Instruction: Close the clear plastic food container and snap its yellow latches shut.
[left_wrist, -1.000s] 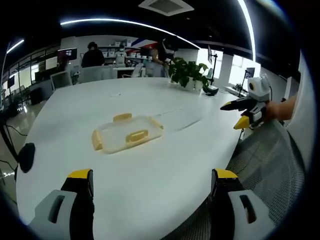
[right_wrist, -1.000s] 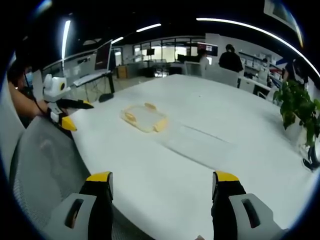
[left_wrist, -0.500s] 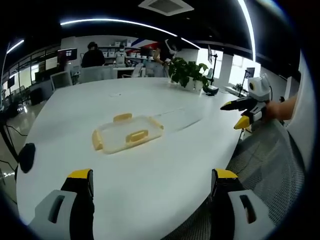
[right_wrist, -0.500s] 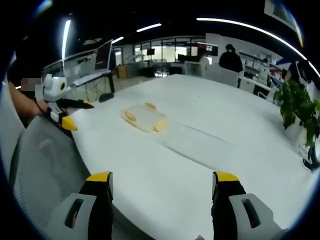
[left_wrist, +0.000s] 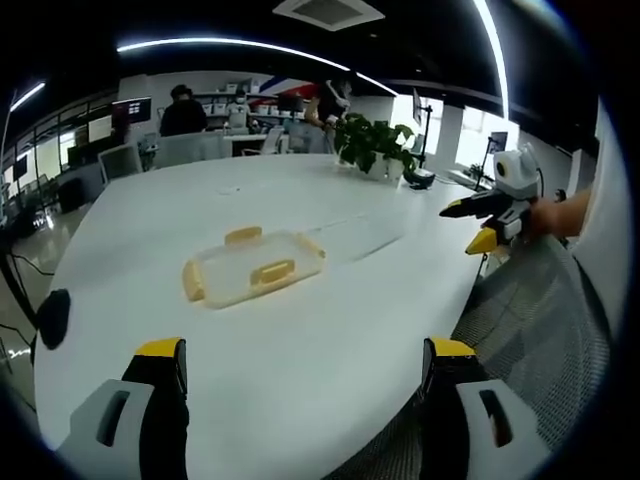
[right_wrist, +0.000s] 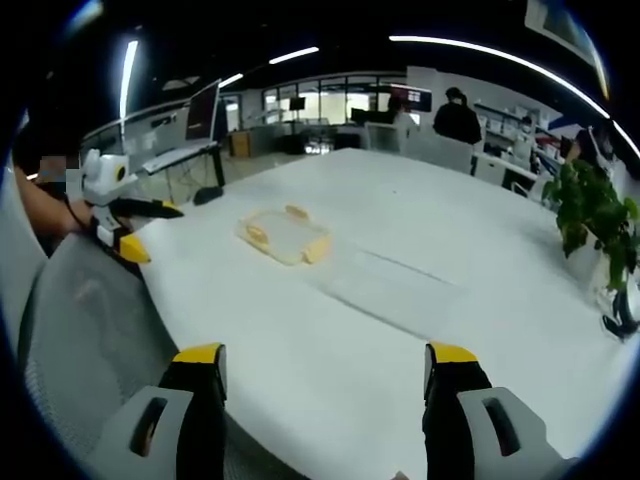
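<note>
A clear plastic food container (left_wrist: 254, 268) with yellow latches lies flat on the white table (left_wrist: 300, 340), lid on it; the latches stick outward. The right gripper view has the container (right_wrist: 284, 235) farther off, to the left of centre. My left gripper (left_wrist: 300, 352) stands open over the table's near edge, well short of the container. My right gripper (right_wrist: 320, 358) is open too, above the table edge. Each gripper appears in the other's view, held by a hand at the table's side: the right gripper (left_wrist: 480, 225) and the left gripper (right_wrist: 130, 228), both with jaws apart.
A potted plant (left_wrist: 375, 148) stands at the table's far side, also at the right (right_wrist: 592, 215). A mesh chair back (left_wrist: 540, 330) lies beside the table edge (right_wrist: 70, 330). A dark round object (left_wrist: 52, 315) sits at the table's left edge. People and desks fill the background.
Both views shifted very slightly; the container and the grippers keep their places.
</note>
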